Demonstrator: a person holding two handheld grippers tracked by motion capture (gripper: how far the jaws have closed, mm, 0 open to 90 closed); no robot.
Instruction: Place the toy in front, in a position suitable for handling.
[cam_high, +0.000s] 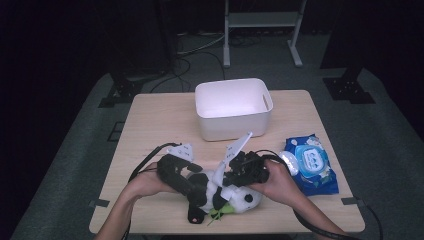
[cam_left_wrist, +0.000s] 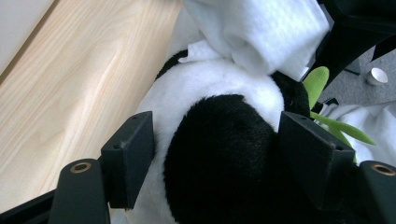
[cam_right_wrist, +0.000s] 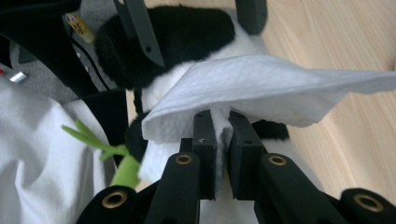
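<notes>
A black-and-white panda plush (cam_high: 240, 197) with a green leaf (cam_left_wrist: 317, 81) lies near the table's front edge. My left gripper (cam_high: 192, 189) comes in from the left. Its pads (cam_left_wrist: 128, 156) press on both sides of the plush's black part (cam_left_wrist: 224, 140). From the right, my right gripper (cam_high: 224, 179) is shut on a white wipe (cam_right_wrist: 261, 88). The pinched wipe spreads over the plush's white fur (cam_right_wrist: 163, 88). In the right gripper view the left gripper's fingers (cam_right_wrist: 140, 28) clasp the plush farther off. The wipe (cam_left_wrist: 261, 32) hangs just above the plush in the left gripper view.
A white plastic bin (cam_high: 234, 107) stands at the back middle of the wooden table (cam_high: 150, 125). A blue pack of wet wipes (cam_high: 312, 162) lies to the right of my right hand. Cables trail off the front edge.
</notes>
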